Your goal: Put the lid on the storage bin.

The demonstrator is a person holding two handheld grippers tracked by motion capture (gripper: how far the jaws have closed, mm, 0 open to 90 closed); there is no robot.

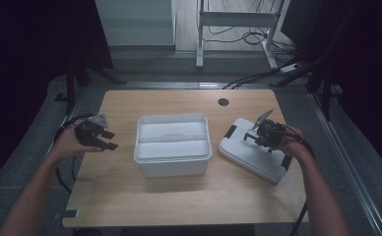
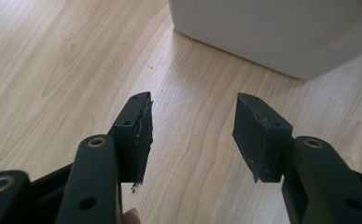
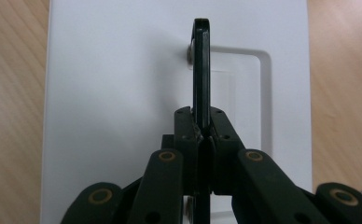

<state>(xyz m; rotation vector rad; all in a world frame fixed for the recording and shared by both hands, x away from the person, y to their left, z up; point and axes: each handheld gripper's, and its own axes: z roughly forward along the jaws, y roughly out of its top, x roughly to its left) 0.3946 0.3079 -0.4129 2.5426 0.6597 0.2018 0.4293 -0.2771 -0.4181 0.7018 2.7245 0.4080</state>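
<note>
Pale wooden tabletop (image 1: 130, 206), no writing or labels readable anywhere. White open box (image 1: 173, 144) sitting mid-tabletop, slightly toward the near edge. White lid (image 1: 250, 155) lying flat near the right edge, black clips at its sides. Right gripper (image 1: 256, 135) over that lid, jaws clamped tight on the black handle (image 3: 201, 70), raised on edge from the lid. Left gripper (image 1: 108, 139) near the left edge, jaws spread wide, empty, just off the box wall (image 2: 272, 32).
</note>
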